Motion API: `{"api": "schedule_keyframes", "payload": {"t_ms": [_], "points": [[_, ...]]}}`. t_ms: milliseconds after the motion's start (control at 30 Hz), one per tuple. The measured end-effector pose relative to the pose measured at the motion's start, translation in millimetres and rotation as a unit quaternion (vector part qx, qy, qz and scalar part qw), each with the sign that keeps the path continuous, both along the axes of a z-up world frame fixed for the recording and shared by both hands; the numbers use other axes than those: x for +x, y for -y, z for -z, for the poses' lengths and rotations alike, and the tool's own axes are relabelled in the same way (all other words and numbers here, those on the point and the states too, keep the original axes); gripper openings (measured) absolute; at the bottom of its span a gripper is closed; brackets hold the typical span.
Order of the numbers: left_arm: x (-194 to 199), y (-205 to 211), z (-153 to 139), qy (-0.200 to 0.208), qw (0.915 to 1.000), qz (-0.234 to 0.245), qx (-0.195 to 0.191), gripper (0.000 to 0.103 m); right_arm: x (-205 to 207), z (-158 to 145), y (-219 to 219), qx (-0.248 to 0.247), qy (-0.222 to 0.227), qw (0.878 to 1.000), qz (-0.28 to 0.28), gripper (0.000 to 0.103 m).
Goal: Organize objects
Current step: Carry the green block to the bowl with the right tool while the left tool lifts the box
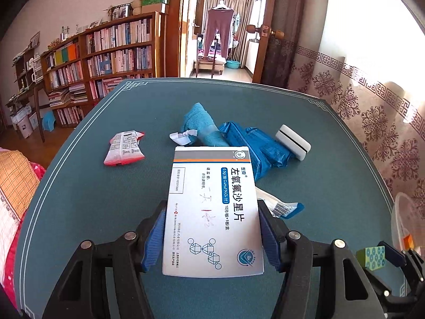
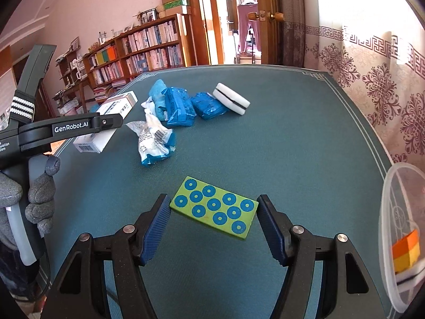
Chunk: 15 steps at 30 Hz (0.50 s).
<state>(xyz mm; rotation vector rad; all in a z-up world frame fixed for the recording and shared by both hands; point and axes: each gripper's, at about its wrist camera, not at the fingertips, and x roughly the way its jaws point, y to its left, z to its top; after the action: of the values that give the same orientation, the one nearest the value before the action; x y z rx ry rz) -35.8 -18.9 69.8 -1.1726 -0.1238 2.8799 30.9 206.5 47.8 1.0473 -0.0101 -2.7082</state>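
Observation:
My left gripper (image 1: 212,232) is shut on a white medicine box (image 1: 212,212) with blue print and holds it above the green table; the box also shows in the right wrist view (image 2: 106,125). My right gripper (image 2: 213,222) is shut on a green block with blue circles (image 2: 215,207), held by its two ends just above the table; the block also shows in the left wrist view (image 1: 374,257). On the table lie a blue cloth roll (image 1: 198,123), blue packets (image 1: 255,146), a white sponge (image 1: 292,142) and a red-white sachet (image 1: 123,147).
A crumpled white-blue wrapper (image 2: 155,141) lies mid-table. A clear plastic container (image 2: 398,239) with orange and yellow blocks stands at the table's right edge. A bookshelf (image 1: 106,53) and a doorway stand beyond the far edge. A patterned curtain hangs to the right.

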Motion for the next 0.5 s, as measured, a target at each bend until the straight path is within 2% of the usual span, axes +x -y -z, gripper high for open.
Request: {"api": "schedule_keyframes", "payload": {"t_ms": [233, 500], "points": [[4.1, -28.5, 2.3, 0.006, 0.9994, 0.032, -0.006, 0.066, 12.0, -16.5, -63.5, 0.001, -0.019, 0.997, 0.080, 0.067], [5.8, -56.7, 2.5, 0.009, 0.9980, 0.060, -0.016, 0.066, 20.0, -22.6, -140.6, 0.004, -0.021, 0.982, 0.186, 0.067]]}}
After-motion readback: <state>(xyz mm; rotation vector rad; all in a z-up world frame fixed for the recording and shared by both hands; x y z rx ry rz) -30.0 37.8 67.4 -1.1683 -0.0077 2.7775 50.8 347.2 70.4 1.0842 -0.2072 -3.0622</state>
